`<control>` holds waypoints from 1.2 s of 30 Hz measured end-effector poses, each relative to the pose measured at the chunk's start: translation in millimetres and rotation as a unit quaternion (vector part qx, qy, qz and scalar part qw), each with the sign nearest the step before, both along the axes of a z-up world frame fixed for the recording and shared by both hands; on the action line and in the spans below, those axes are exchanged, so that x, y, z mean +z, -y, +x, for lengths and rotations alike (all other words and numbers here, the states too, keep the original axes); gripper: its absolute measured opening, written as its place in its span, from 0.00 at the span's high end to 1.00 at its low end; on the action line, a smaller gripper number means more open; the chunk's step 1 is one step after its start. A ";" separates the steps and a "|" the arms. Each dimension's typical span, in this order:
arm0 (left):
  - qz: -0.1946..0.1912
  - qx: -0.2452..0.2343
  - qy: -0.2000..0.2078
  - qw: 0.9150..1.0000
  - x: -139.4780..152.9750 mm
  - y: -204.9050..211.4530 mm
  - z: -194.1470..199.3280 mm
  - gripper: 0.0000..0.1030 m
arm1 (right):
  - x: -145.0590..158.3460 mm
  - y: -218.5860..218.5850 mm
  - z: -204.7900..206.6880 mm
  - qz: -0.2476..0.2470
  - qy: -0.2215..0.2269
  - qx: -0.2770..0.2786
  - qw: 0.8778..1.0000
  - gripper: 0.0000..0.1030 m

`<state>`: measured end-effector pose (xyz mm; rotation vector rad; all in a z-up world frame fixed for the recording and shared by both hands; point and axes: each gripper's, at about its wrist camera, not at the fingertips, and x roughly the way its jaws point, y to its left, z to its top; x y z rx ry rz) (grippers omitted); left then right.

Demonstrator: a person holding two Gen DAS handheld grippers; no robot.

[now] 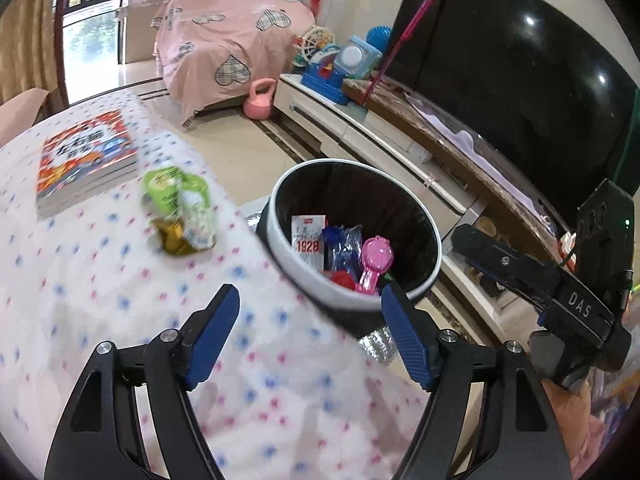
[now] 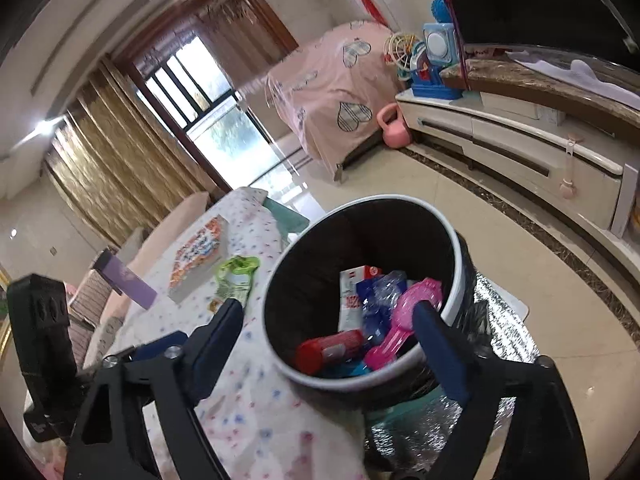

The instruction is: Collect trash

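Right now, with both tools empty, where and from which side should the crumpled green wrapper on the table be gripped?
Grip the green wrapper across its narrow middle, coming down from above with the left tool, which is open and nearer to it. The wrapper lies flat and crumpled on the tablecloth, long axis running away from the tool, so the bunched folds give the pads something to pinch. It sits clear of the book.

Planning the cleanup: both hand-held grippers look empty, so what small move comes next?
Probably swing the left hand-held gripper toward the green wrapper, the only trash on the table. Its jaws stand open and empty; the bin already holds other pieces.
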<state>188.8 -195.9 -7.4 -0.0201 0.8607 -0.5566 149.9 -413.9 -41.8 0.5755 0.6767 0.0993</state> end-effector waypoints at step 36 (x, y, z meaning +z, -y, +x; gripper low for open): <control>0.022 0.186 0.207 0.960 -5.3 -126.8 -136.0 0.00 | 24.3 -122.6 -134.0 -0.209 0.176 -0.083 0.958 0.00</control>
